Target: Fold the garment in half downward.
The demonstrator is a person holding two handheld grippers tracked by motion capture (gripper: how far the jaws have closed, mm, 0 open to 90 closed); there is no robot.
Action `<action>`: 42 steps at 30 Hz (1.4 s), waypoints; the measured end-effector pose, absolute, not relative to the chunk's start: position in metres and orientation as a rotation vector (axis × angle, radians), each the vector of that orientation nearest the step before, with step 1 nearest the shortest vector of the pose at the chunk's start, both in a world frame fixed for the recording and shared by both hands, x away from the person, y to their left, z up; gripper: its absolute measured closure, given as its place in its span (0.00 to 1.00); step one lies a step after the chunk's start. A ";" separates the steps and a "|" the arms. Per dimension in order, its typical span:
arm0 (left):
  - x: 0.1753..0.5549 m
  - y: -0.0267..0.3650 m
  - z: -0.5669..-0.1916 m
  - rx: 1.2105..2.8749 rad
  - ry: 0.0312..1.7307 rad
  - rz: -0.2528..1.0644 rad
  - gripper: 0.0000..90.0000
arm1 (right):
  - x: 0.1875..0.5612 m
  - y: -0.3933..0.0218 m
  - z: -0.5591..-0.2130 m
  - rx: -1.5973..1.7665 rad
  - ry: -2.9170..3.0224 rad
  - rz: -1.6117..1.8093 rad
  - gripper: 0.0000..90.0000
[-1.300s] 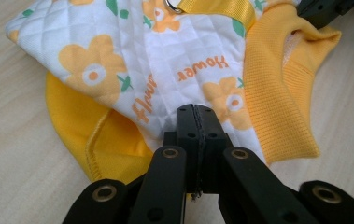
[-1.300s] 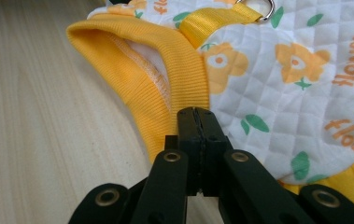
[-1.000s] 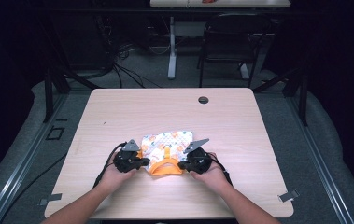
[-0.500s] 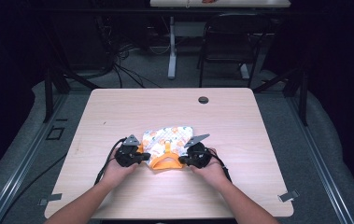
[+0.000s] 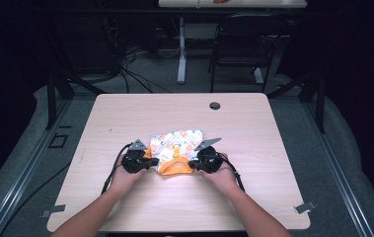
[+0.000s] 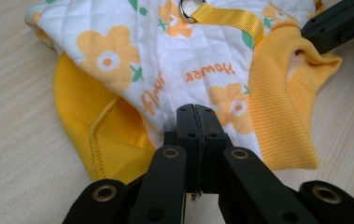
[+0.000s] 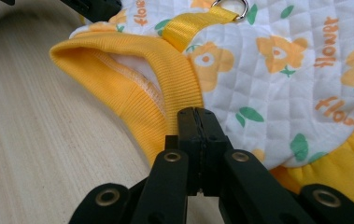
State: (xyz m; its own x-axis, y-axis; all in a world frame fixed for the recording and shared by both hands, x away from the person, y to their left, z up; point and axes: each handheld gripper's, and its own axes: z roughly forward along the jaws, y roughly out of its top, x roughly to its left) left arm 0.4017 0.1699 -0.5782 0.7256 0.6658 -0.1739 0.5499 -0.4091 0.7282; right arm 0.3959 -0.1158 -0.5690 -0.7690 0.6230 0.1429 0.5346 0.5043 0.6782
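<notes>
So the little quilted pet vest (image 5: 174, 148) with the orange flower print is lying flat near the front middle of the table (image 5: 273, 128), with a gripper on each side. The left gripper (image 6: 197, 119) has its jaws pinched tight on the edge by the yellow armhole trim, and the right gripper (image 7: 197, 122) is clamped the same way on the ribbed yellow collar (image 7: 132, 88). My guess is that holding both sides at once keeps the fabric taut and square for folding or straightening, with the yellow strap (image 6: 230, 18) and ring facing up.

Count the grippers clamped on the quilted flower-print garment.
2: the left gripper pinches its white quilted edge, the right gripper its yellow ribbed cuff, on the quilted white-and-yellow flower-print garment.
</notes>
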 end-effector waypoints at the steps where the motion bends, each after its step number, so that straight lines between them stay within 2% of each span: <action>1: 0.402 0.170 -0.578 2.112 0.917 0.181 1.00 | 0.396 -0.116 -0.569 1.012 2.619 1.116 1.00; 19: 0.379 0.178 -0.541 2.082 0.832 0.187 0.99 | 0.375 -0.129 -0.539 0.957 2.571 1.193 1.00; 27: 0.360 0.188 -0.537 2.078 0.811 0.169 0.89 | 0.354 -0.133 -0.529 0.888 2.569 1.208 0.92; 30: 0.353 0.190 -0.537 2.064 0.807 0.184 0.81 | 0.347 -0.134 -0.529 0.883 2.571 1.223 0.90; 42: 0.333 0.202 -0.546 2.045 0.816 0.207 0.67 | 0.320 -0.142 -0.538 0.911 2.557 1.251 0.74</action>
State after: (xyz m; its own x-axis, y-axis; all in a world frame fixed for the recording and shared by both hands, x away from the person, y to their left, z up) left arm 0.3332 0.2025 -0.5462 0.7687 0.6200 -0.1573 0.4698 -0.3803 0.7966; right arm 0.3202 -0.1424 -0.5383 -0.8036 0.5822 0.1234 0.4547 0.4669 0.7584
